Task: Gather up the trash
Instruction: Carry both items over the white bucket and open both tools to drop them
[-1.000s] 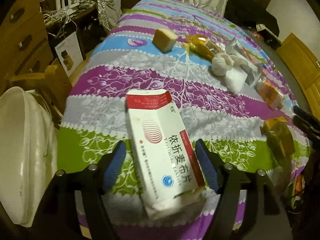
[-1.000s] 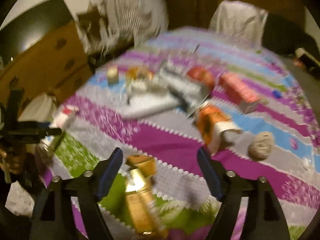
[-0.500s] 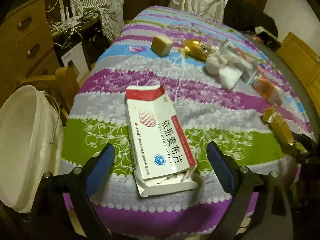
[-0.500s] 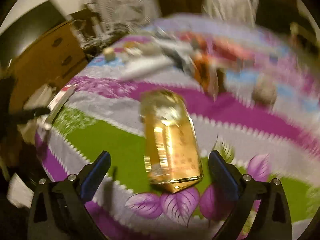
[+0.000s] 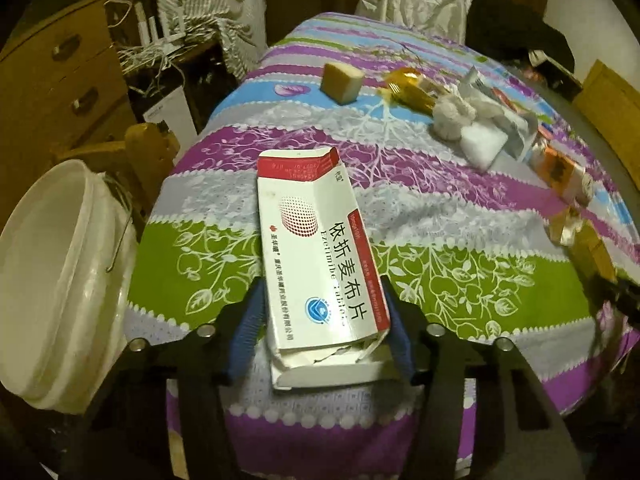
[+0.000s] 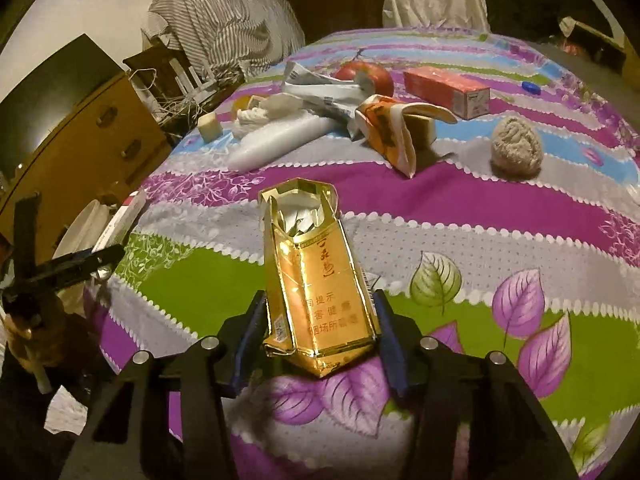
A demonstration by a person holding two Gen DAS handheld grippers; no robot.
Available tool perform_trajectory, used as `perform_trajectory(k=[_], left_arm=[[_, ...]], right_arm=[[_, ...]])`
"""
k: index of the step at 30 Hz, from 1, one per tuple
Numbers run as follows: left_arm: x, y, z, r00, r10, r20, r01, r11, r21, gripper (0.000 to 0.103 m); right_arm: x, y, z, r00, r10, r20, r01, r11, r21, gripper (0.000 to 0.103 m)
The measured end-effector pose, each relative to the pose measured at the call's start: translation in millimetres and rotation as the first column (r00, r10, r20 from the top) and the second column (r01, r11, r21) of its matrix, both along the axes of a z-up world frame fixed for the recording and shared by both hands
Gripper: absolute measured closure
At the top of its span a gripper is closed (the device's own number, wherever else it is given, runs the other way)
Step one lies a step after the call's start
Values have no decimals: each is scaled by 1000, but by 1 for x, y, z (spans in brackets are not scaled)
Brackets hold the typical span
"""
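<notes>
A white and red medicine box (image 5: 316, 248) lies lengthwise on the striped floral tablecloth (image 5: 460, 280). My left gripper (image 5: 322, 304) straddles its near end, and the closing jaws have their blue pads against the box's two long sides. In the right wrist view a crumpled gold cigarette pack (image 6: 316, 280) lies on the cloth. My right gripper (image 6: 320, 312) is closing on its lower half, pads touching both sides. The left gripper (image 6: 64, 268) also shows at that view's left edge.
A white bucket (image 5: 52, 280) stands off the table's left edge. Farther back lie a sponge cube (image 5: 342, 82), a tissue wad (image 5: 454, 114), an orange wrapper (image 6: 392, 128), an apple (image 6: 366, 74), a red carton (image 6: 448, 90) and a grey crumpled ball (image 6: 516, 144). Drawers stand at the left.
Both grippers spread wide, then closed onto their items. The right one came down over the gold pack, which now fills its lower view. The left one shifted slightly along the medicine box.
</notes>
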State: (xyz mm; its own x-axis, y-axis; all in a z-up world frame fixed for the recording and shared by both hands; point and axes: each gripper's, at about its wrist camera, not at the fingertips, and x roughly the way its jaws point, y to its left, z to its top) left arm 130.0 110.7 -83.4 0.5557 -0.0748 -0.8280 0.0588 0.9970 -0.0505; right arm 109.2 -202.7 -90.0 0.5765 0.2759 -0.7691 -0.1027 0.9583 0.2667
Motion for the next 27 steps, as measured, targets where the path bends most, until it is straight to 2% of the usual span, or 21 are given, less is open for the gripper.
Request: perform_trajectory(k=[2, 5, 10, 15, 20, 22, 27], left_arm=[[-2, 2, 9, 999, 34, 15, -35, 999, 24, 52], [-10, 3, 32, 994, 68, 82, -73, 996, 59, 52], [-26, 23, 79, 975, 114, 191, -133, 987, 88, 52], [-39, 66, 112, 949, 189, 253, -221, 970, 105, 52], [-51, 122, 133, 915, 275, 296, -323, 938, 125, 52], [-54, 144, 137, 901, 307, 308, -361, 923, 136, 52], [-57, 189, 136, 885, 369, 285, -420, 897, 140, 52]], right_arm=[[-3, 5, 3, 1000, -6, 14, 6, 1000, -6, 51], [-8, 18, 17, 999, 1, 52, -1, 1000, 7, 51], [7, 65, 53, 989, 92, 115, -90, 996, -17, 51], [34, 132, 94, 963, 206, 173, -206, 978, -16, 51], [66, 224, 130, 918, 349, 189, -352, 936, -23, 51], [75, 263, 140, 898, 398, 186, -399, 916, -32, 50], [95, 360, 160, 851, 501, 156, -501, 864, -47, 50]])
